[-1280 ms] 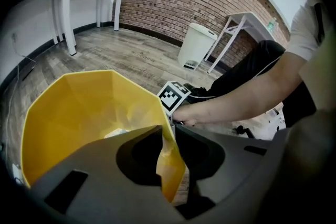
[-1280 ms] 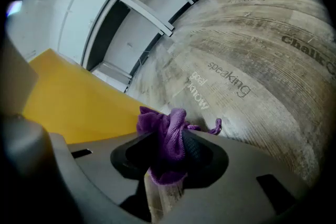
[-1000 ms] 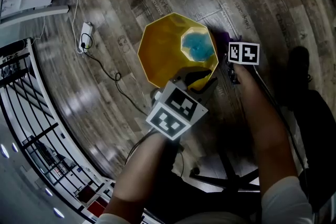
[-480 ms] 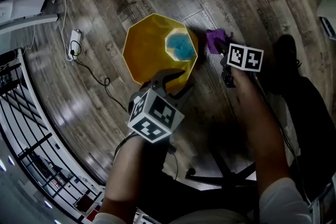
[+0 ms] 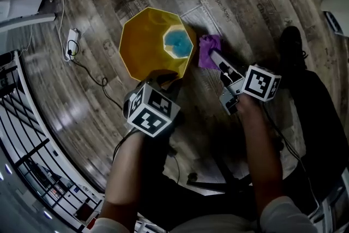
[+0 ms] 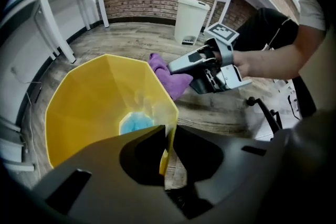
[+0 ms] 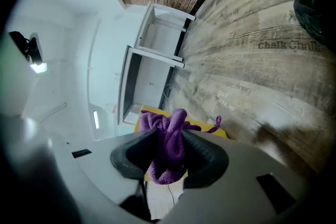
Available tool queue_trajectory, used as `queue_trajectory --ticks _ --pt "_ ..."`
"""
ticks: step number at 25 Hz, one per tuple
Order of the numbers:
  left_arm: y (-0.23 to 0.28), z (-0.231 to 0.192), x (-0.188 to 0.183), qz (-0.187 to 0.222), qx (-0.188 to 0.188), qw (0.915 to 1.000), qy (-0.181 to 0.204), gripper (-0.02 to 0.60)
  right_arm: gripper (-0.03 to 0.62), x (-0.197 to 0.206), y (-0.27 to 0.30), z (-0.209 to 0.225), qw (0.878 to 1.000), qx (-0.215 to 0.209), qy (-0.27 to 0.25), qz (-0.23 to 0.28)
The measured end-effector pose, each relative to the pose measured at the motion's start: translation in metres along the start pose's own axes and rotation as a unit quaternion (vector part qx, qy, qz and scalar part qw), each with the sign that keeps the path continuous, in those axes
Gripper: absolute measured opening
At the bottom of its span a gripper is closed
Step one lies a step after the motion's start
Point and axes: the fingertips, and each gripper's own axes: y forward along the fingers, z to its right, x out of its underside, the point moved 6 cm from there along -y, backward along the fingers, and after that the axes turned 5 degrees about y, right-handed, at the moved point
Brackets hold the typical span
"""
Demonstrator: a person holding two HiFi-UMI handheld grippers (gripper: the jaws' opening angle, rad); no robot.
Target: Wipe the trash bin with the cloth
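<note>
One cloth (image 7: 169, 122) between right tool (image 7: 169, 140) jaws

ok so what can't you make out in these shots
- yellow faceted plastic bin: outer walls out of sight, head view looks straight down into it
- blue patch at its bottom: too blurred to identify, head and left gripper views
- purple cloth: bunched in the right tongs, right gripper view, so its full spread is hidden

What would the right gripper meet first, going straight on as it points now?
Probably the yellow trash bin, near its rim; the purple cloth held by the right gripper would touch first.
</note>
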Motion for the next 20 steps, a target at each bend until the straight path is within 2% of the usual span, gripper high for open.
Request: queue_trajectory --ticks 3,5,11,20 --pt "0.0 0.003 -0.002 0.002 0.002 1.0 -0.007 0.042 0.144 0.001 0.001 -0.024 0.999 -0.032 -0.02 0.004" --pt "0.0 0.005 -0.002 0.002 0.006 1.0 -0.004 0.041 0.144 -0.003 0.008 -0.03 0.999 -0.039 -0.038 0.002" --pt "0.001 0.007 -0.003 0.004 0.01 0.9999 0.004 0.038 0.144 -0.004 0.027 0.002 0.998 0.004 -0.05 -0.026" --pt "0.001 0.018 0.003 0.004 0.033 0.9993 0.016 0.031 0.144 0.011 0.05 0.028 0.993 0.039 -0.078 -0.081"
